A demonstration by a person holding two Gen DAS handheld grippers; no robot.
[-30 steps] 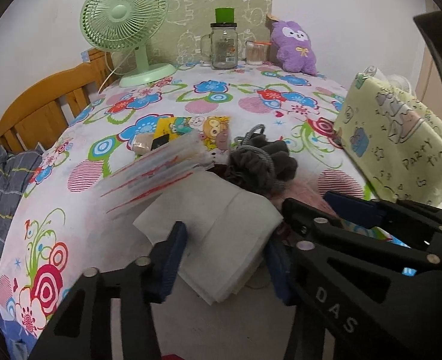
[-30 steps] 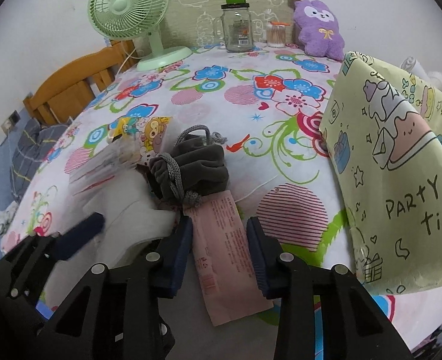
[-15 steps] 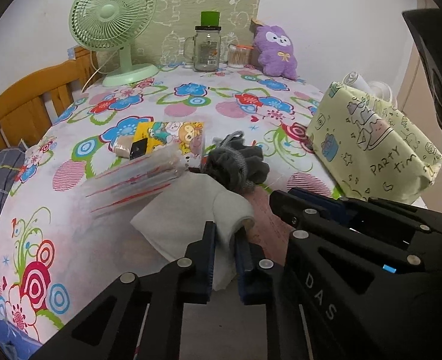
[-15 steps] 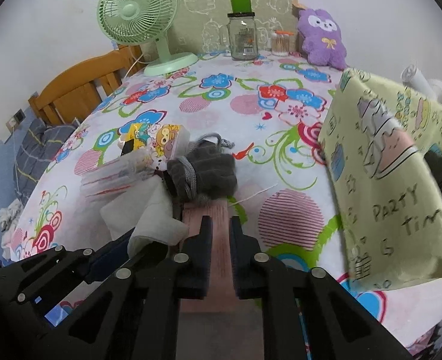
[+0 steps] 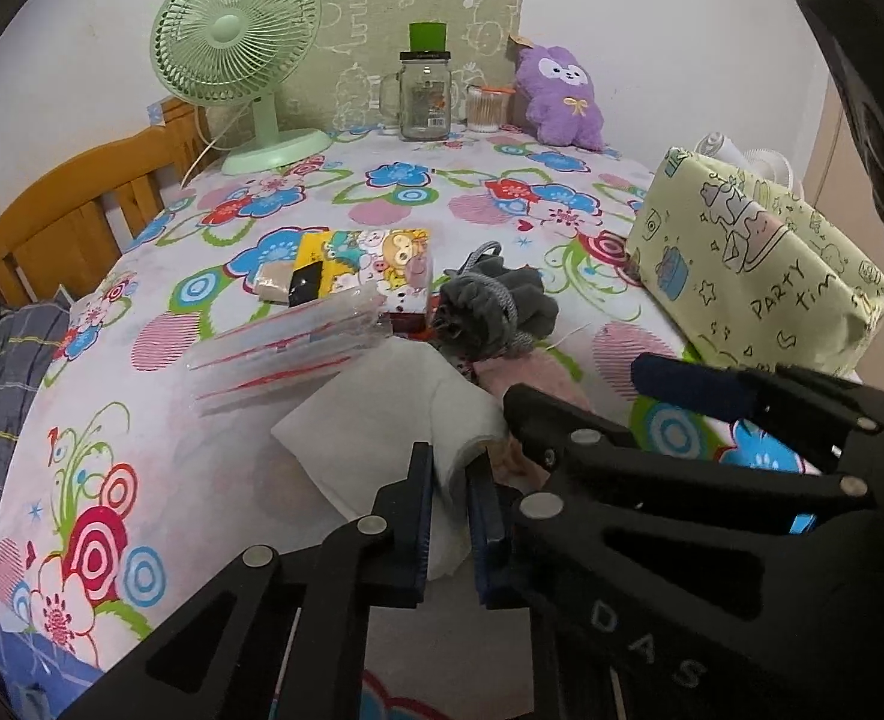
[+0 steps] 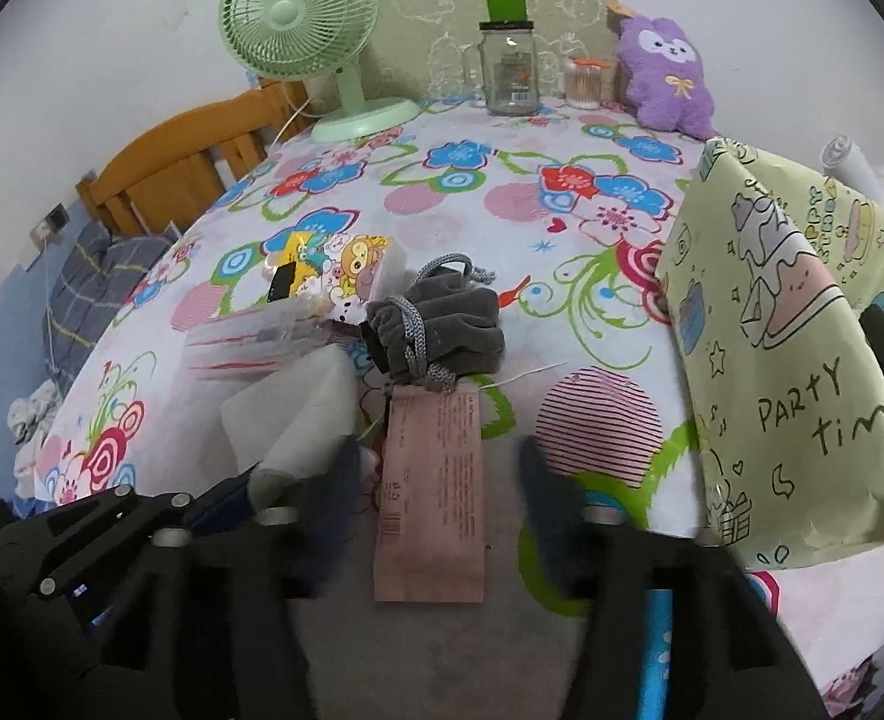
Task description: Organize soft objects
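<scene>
The white folded cloth (image 5: 381,420) lies at the near edge of the floral tablecloth (image 5: 381,192), its near corner pinched between the closed pads of the left gripper (image 5: 449,498). At its 1 o'clock sits the grey drawstring pouch (image 5: 490,306), with a clear plastic packet (image 5: 297,330) at its 11 o'clock. The right gripper (image 6: 435,498) stands spread wide and blurred, its fingers either side of the pink packet (image 6: 435,480), gripping nothing; the yellow party bag (image 6: 790,360) lies at 3 o'clock.
</scene>
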